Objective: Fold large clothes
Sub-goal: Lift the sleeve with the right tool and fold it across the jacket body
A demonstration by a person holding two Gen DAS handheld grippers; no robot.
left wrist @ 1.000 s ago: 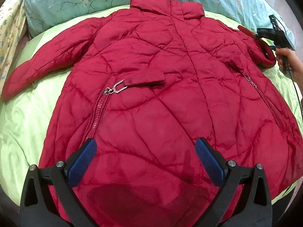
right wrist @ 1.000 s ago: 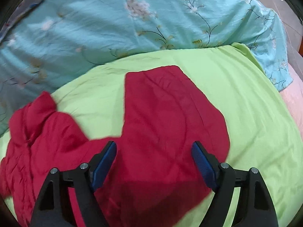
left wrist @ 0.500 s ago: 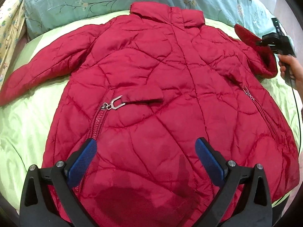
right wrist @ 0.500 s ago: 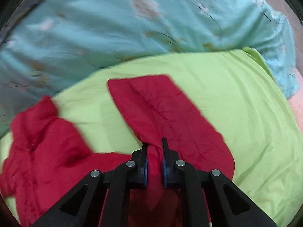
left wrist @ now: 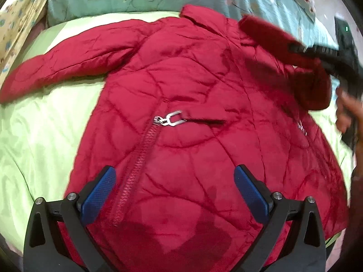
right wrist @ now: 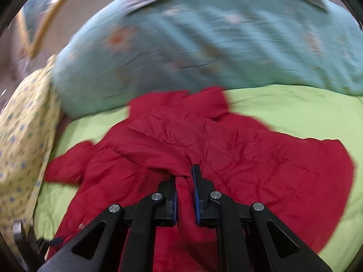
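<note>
Right wrist: my right gripper (right wrist: 184,189) pinches sleeve (right wrist: 181,149); slick padding may slip free. Left gripper (left wrist: 174,195) open, six o'clock over jacket (left wrist: 192,113).

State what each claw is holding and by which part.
The right claw is shut on the red coat, pinching its right sleeve near the cuff. The left claw is open above the coat, holding nothing.

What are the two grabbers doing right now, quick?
Left gripper: open, hovering over the red coat, holding nothing.
Right gripper: closed on the coat's sleeve.
</note>
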